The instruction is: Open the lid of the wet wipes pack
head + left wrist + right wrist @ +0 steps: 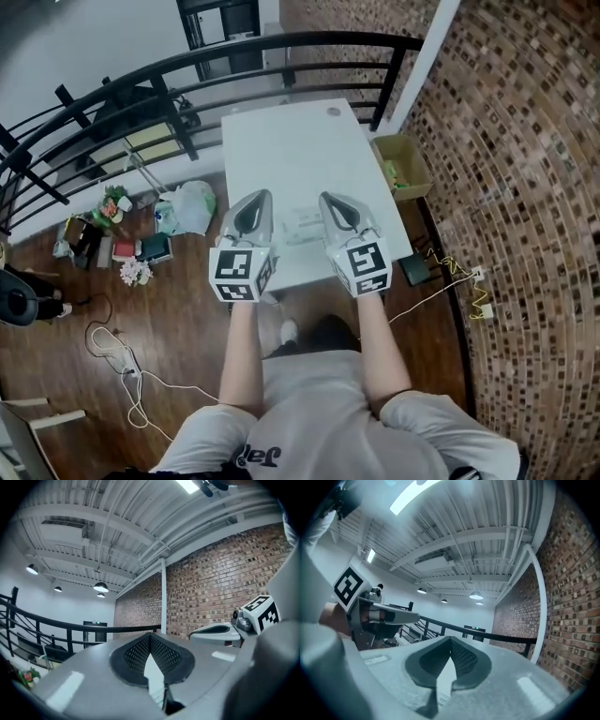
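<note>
The wet wipes pack (pixel 302 223) is a pale flat pack on the white table (pixel 291 141), near its front edge. It lies between my two grippers in the head view. My left gripper (pixel 263 194) hovers just left of it, jaws together and empty. My right gripper (pixel 325 197) hovers just right of it, also shut and empty. Both point level across the table. In the left gripper view my left gripper's (pixel 150 635) tips meet, and a sliver of printed pack (pixel 158 694) shows below them. The right gripper view shows my right gripper (pixel 451 639) the same way.
A black railing (pixel 281 47) curves round the table's far side and a brick wall (pixel 525 187) stands at the right. A cardboard box (pixel 403 166) sits beside the table's right edge. Bags, flowers and cables (pixel 141 234) litter the wooden floor at the left.
</note>
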Demonstrator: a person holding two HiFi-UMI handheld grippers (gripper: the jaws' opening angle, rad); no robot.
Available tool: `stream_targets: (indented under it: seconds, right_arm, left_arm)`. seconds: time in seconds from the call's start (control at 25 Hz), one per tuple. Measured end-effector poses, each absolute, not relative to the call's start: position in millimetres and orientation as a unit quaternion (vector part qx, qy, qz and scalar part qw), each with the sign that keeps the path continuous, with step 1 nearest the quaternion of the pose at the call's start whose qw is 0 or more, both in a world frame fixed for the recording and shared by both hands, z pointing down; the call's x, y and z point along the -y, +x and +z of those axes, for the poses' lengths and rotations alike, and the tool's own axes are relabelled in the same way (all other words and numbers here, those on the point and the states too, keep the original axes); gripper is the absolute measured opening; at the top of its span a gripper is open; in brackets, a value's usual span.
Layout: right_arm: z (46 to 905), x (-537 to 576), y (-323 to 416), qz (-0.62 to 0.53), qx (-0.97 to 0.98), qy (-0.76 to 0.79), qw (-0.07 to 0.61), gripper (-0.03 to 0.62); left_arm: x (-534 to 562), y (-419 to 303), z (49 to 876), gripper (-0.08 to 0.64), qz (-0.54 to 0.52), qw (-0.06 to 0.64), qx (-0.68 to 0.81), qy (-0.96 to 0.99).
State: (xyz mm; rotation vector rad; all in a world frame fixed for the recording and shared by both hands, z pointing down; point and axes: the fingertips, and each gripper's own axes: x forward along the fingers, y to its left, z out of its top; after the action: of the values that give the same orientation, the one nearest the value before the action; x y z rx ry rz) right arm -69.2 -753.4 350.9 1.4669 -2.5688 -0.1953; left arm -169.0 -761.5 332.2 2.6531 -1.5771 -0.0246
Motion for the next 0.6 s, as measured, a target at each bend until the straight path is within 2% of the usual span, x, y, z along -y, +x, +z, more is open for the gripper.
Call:
stream_targets:
  seconds: [0.24, 0.6]
  right_arm:
    - [390.2, 781.0, -58.2, -0.047, 0.863, 0.49, 0.111, -0.009]
    - [471.1, 803.6, -44.1, -0.004, 0.887, 0.433, 0.163, -0.009]
  left_arm:
    - [796.9, -174.8, 375.8, 0.017, 0.033, 0.053, 0.517, 0.853]
    - [831.4, -156.5, 506.0, 0.017, 0.13, 0.126, 0.501, 0.846]
